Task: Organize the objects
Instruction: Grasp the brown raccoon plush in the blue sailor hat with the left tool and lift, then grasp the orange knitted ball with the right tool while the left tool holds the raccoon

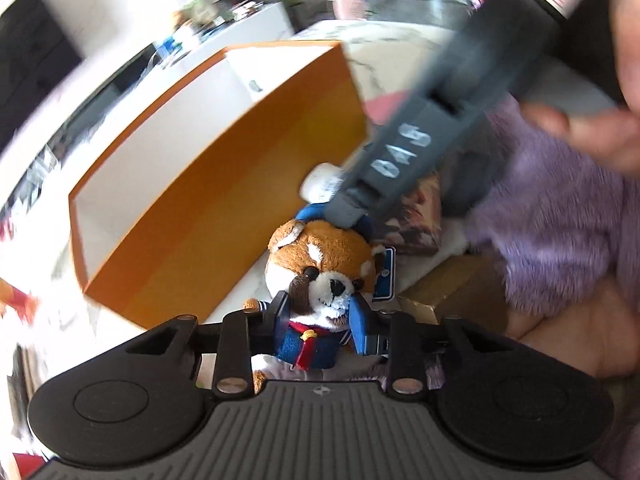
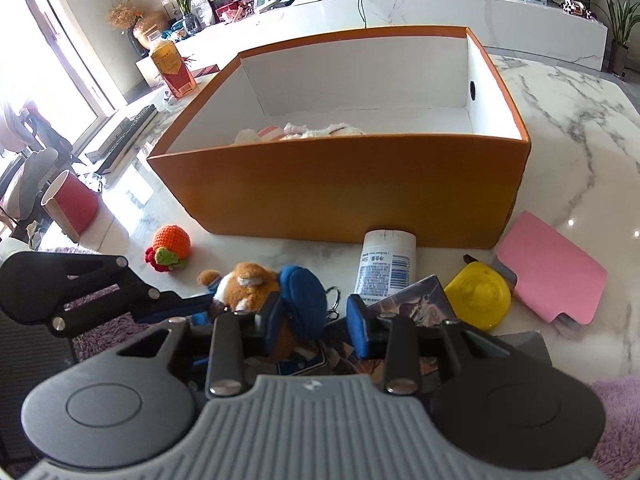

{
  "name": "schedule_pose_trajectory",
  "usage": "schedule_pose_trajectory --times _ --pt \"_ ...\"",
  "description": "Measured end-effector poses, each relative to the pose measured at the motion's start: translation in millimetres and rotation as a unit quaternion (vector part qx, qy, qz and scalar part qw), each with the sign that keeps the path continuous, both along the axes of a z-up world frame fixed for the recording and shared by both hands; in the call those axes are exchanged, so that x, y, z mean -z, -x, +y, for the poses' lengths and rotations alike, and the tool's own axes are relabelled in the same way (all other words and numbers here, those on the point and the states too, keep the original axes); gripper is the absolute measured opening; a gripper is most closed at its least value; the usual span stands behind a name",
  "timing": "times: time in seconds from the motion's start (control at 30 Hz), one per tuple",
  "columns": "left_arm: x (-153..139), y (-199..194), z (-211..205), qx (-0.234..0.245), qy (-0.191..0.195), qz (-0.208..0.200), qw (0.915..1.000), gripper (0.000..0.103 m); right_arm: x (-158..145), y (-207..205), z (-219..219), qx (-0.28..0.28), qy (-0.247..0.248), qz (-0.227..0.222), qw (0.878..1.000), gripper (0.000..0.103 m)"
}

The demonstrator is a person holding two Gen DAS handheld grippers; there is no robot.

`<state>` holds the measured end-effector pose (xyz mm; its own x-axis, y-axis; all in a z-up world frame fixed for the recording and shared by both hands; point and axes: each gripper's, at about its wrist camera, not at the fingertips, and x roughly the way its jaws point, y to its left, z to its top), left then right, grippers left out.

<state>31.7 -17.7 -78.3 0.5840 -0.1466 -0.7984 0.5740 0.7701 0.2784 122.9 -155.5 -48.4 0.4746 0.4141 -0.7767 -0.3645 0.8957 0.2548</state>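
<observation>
Left wrist view shows the left claw [image 1: 320, 320] with its blue pads pressed against either side of a plush red panda [image 1: 320, 264] in a blue sailor jacket and red tie; no earlier frame confirms any motion. Across the frame slants the right claw's grey arm, blurred, with white handwriting that cannot be read reliably. In the right wrist view the right claw [image 2: 316, 324] closes on the toy's blue felt cap, the panda lying on the marble counter [image 2: 580, 128] in front of the orange cardboard box [image 2: 340, 184]. A white tube [image 2: 386, 266] carries a barcode and small print too fine to read. A yellow disc [image 2: 478, 296], a pink pad [image 2: 556, 268] and a crocheted orange fruit [image 2: 170, 246] lie nearby. Box contents are mostly hidden.
</observation>
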Motion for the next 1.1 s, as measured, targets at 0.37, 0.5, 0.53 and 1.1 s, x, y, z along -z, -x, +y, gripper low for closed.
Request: schedule_pose_trajectory --times 0.37,0.5,0.53,1.1 --pt "-31 -15 38 -0.101 0.087 0.005 0.9911 0.033 -6 -6 12 -0.002 -0.027 -0.001 1.0 0.041" --pt "-49 -20 56 -0.136 0.126 -0.007 0.9825 0.032 -8 -10 20 -0.002 -0.019 -0.007 1.0 0.042" --pt "-53 -19 61 -0.145 0.133 -0.013 0.9803 0.032 -8 -11 23 -0.006 -0.021 -0.006 1.0 0.042" --pt "-63 -37 175 -0.313 0.179 -0.027 0.9325 0.031 13 -38 134 -0.129 -0.036 0.018 0.991 0.044"
